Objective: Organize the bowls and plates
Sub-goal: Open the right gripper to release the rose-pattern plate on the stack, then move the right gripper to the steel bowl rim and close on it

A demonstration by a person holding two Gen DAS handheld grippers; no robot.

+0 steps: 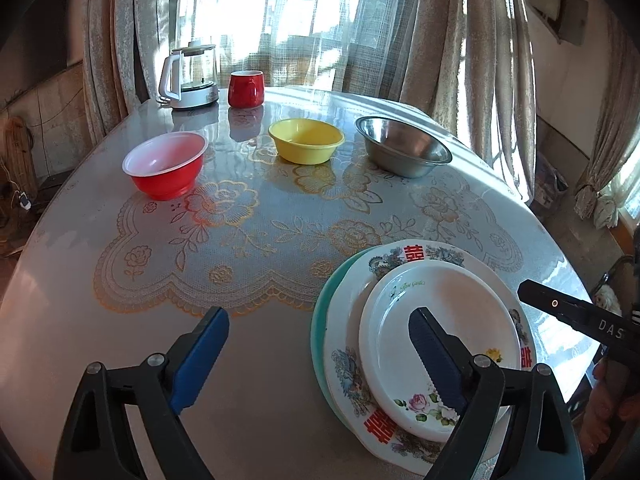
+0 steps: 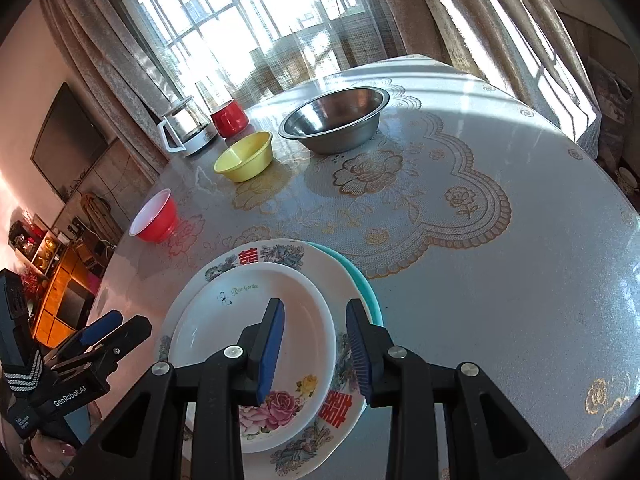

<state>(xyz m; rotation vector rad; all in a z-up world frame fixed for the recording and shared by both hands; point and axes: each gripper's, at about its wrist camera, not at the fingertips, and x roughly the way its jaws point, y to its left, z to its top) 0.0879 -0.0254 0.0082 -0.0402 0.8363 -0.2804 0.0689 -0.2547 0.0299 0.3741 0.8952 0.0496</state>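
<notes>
Three plates are stacked at the table's near edge: a small white rose plate (image 1: 436,320) (image 2: 248,320) on a larger patterned plate (image 1: 360,276) (image 2: 304,256) on a teal plate (image 1: 320,320) (image 2: 360,280). Further back stand a red bowl (image 1: 164,168) (image 2: 154,220), a yellow bowl (image 1: 306,140) (image 2: 244,158) and a steel bowl (image 1: 404,146) (image 2: 334,118). My left gripper (image 1: 320,344) is open and empty, its right finger over the stack's left part. My right gripper (image 2: 316,348) is open, above the right side of the stack, jaws astride the white plate's rim.
A glass kettle (image 1: 192,76) (image 2: 184,126) and a red mug (image 1: 246,88) (image 2: 229,118) stand at the table's far side by the curtains. The round table (image 1: 260,380) (image 2: 520,280) has a lace-patterned cover. A shelf unit (image 2: 52,280) stands left of the table.
</notes>
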